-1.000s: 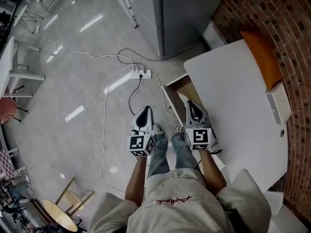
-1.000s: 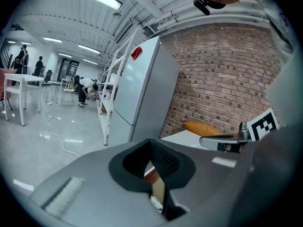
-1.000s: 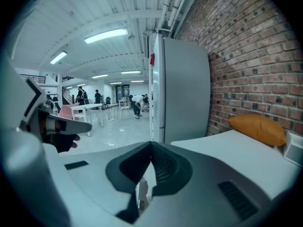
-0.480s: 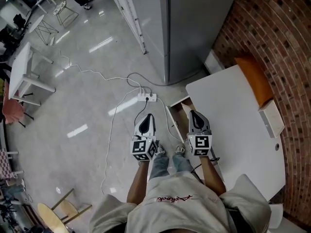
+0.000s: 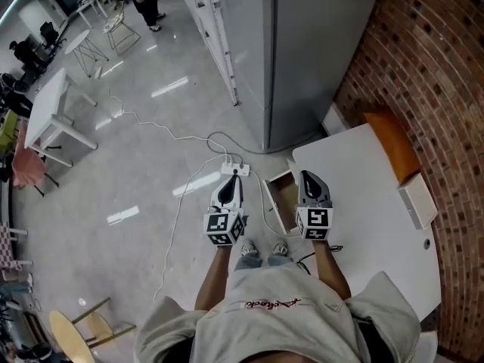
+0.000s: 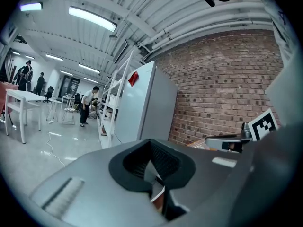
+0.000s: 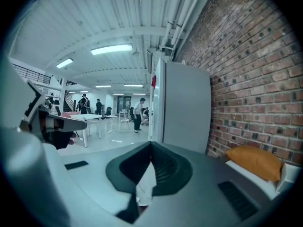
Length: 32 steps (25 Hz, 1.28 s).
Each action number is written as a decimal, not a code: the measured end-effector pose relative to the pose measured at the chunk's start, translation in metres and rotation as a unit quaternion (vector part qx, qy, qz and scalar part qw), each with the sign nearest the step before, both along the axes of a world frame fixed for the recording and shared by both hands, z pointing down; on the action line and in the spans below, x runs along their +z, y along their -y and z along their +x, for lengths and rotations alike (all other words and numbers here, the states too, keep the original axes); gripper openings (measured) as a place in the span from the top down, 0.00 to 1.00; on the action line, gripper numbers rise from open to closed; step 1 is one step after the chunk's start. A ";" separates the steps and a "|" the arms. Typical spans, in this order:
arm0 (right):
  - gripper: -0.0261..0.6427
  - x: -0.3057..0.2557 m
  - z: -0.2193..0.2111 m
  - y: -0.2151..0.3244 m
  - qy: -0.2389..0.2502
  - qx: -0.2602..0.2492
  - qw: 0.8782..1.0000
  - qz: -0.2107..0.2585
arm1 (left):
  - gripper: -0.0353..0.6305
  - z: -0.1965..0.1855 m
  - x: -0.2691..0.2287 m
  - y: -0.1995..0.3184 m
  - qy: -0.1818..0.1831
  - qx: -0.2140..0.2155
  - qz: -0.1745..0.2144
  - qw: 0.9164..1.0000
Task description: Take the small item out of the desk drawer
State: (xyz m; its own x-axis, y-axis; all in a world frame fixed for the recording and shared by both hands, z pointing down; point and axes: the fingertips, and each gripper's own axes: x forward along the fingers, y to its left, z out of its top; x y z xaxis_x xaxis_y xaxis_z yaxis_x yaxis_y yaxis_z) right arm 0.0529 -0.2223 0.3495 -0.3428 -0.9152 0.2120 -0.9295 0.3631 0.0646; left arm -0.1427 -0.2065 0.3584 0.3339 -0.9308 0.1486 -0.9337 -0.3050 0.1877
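In the head view the desk drawer [image 5: 281, 196] stands pulled out from the left side of the white desk [image 5: 370, 225], and its wooden inside shows. I cannot see any small item in it. My left gripper [image 5: 229, 182] is held over the floor to the left of the drawer, jaws shut and empty. My right gripper [image 5: 306, 175] hovers at the desk's left edge just right of the drawer, also shut and empty. In the left gripper view, the left gripper [image 6: 151, 146] points level toward the room. The right gripper [image 7: 151, 149] does the same in its own view.
A power strip [image 5: 234, 170] with white cables lies on the floor ahead of the drawer. A tall grey cabinet [image 5: 302, 51] stands beyond it, by the brick wall [image 5: 439, 89]. An orange cushion [image 5: 392, 144] and a white box [image 5: 417, 200] lie on the desk. A wooden chair [image 5: 72, 331] stands behind left.
The head view has risen and tilted forward, showing more room. Both grippers sit a little farther back from the drawer and stay shut.
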 end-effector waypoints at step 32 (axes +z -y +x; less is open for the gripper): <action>0.94 -0.065 0.025 0.015 0.008 0.015 0.998 0.063 | 0.94 -0.002 -0.081 0.030 0.004 -0.005 0.084 0.996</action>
State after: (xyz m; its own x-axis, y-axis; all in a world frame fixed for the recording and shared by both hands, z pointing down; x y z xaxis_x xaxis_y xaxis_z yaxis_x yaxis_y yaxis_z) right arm 0.0778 -0.2374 0.2847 -0.3174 -0.9441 0.0895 -0.9410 0.3252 0.0936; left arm -0.1448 -0.2362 0.2769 0.3235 -0.9462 -0.0060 -0.9383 -0.3216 0.1271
